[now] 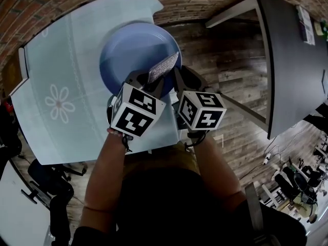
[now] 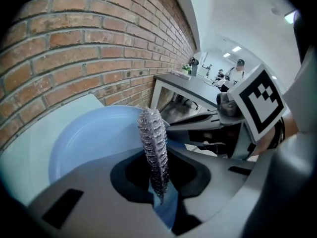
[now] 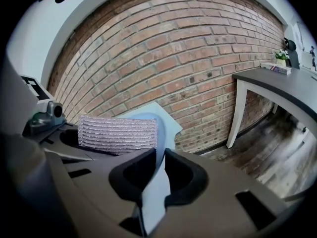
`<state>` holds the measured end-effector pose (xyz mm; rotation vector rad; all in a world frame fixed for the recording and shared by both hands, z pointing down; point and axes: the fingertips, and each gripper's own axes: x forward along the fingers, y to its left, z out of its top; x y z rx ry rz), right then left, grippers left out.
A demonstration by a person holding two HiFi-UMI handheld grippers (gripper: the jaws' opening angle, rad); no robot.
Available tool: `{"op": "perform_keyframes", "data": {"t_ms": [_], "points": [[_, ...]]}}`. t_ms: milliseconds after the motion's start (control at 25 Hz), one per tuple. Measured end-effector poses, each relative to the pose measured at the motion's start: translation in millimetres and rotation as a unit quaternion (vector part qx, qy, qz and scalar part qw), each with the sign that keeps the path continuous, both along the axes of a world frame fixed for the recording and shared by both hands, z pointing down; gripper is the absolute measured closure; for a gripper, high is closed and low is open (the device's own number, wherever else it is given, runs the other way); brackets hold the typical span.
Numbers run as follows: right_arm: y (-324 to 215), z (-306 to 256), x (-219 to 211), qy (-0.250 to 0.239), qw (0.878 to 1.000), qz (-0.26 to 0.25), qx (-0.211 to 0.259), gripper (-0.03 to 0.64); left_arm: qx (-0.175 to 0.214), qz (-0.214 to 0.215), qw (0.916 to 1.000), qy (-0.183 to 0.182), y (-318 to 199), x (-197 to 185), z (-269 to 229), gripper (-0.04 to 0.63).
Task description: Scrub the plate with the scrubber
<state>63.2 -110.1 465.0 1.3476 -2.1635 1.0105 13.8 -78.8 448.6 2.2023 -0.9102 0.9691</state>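
**At the plate's near rim: both grippers engaged**

At the rim of the blue plate (image 1: 134,47), the right gripper (image 3: 159,175) is seen clamped, with the plate's edge pinched between its jaws. Just beside that point, the silver scrubber (image 2: 153,148) is held upright and edge-on in the closed jaws of the left gripper (image 2: 157,177). Whether the scrubber touches the plate cannot be told. Behind the plate lies the pale blue table (image 1: 56,76).

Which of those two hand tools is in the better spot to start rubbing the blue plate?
Left. The left gripper is shut on the scrubber, which stands just in front of the plate. The right gripper is shut on the plate's rim, so it is busy holding it.
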Motion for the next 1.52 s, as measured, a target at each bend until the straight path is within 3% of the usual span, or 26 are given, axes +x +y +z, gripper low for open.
{"op": "perform_keyframes", "data": {"t_ms": [320, 600, 800, 960, 1080, 1320, 1520], "points": [[0, 0, 1, 0.001, 1.0, -0.007, -0.001, 0.545, 0.023, 0.005, 0.9987, -0.046, -43, -8, 8, 0.523], [0, 0, 1, -0.004, 1.0, -0.005, -0.008, 0.545, 0.057, -0.008, 0.9917, -0.115, -73, -39, 16, 0.523], [1, 0, 1, -0.009, 1.0, -0.003, -0.015, 0.545, 0.1, 0.012, 0.9713, -0.215, -98, -73, 15, 0.523], [0, 0, 3, -0.012, 1.0, -0.002, -0.019, 0.545, 0.109, 0.036, 0.9527, -0.281, -104, -96, 17, 0.523], [-1, 1, 3, -0.011, 1.0, -0.001, -0.022, 0.546, 0.099, 0.046, 0.9424, -0.316, -100, -117, 17, 0.523], [0, -1, 2, -0.01, 1.0, -0.005, -0.025, 0.545, 0.037, 0.076, 0.935, -0.345, -68, -152, 21, 0.523], [-3, -1, 2, -0.01, 1.0, -0.006, -0.025, 0.546, -0.016, 0.115, 0.932, -0.343, -32, -156, 22, 0.523]]}}
